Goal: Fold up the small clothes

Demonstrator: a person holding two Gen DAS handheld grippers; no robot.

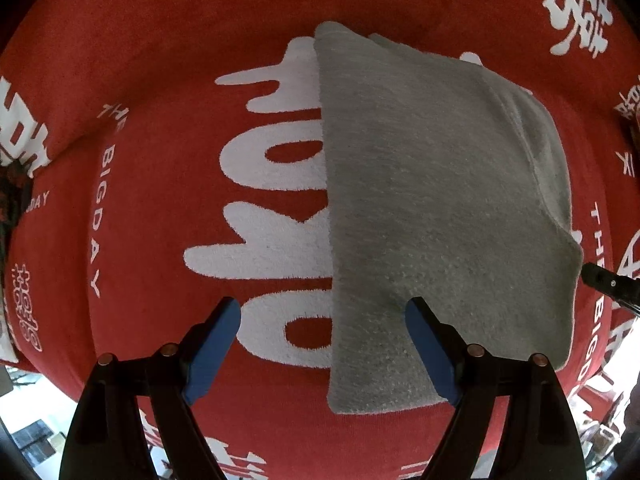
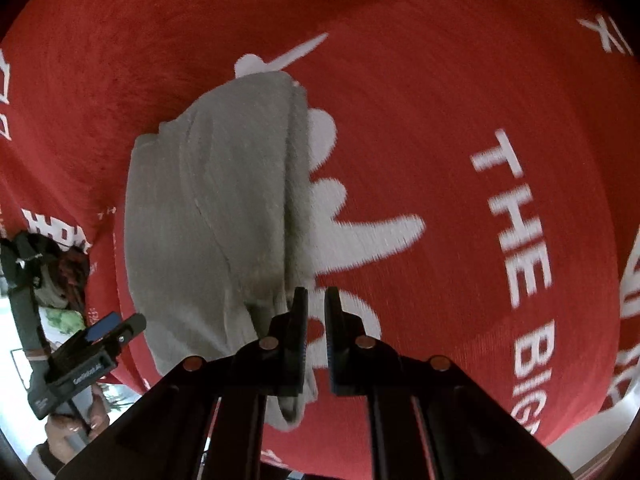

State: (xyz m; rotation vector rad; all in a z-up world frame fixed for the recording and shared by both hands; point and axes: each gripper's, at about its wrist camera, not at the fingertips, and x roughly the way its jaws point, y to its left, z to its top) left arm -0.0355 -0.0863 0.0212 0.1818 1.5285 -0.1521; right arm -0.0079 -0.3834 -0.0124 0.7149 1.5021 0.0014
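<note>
Red fabric printed with large white characters and the words "THE BIG DAY" covers the whole work surface (image 1: 160, 80), and it fills both of my wrist views. Nearest in the left view, my left gripper (image 1: 323, 332) points straight down with its blue-padded fingers (image 1: 212, 344) spread wide and nothing between them; one pad hangs over a white character, the other over the near edge of the gray cloth (image 1: 420, 200). That cloth, a small folded gray garment of fleecy texture, lies flat on the red cover, its straight folded edge running away from me and its far end narrowing toward the top of the view. A layered seam shows along its right side. At the right margin the black tip of my right gripper (image 1: 608, 280) sits just beside the cloth's corner. In the right view, my right gripper (image 2: 316, 300) has its fingers nearly pressed together, with only a thin gap showing red cover between them. The near corner of the cloth (image 2: 208, 200) bunches against the left finger; whether any fabric is pinched I cannot tell, as the picture is blurred. Farther left, my left gripper (image 2: 108, 332) is visible above the cover's edge.
</note>
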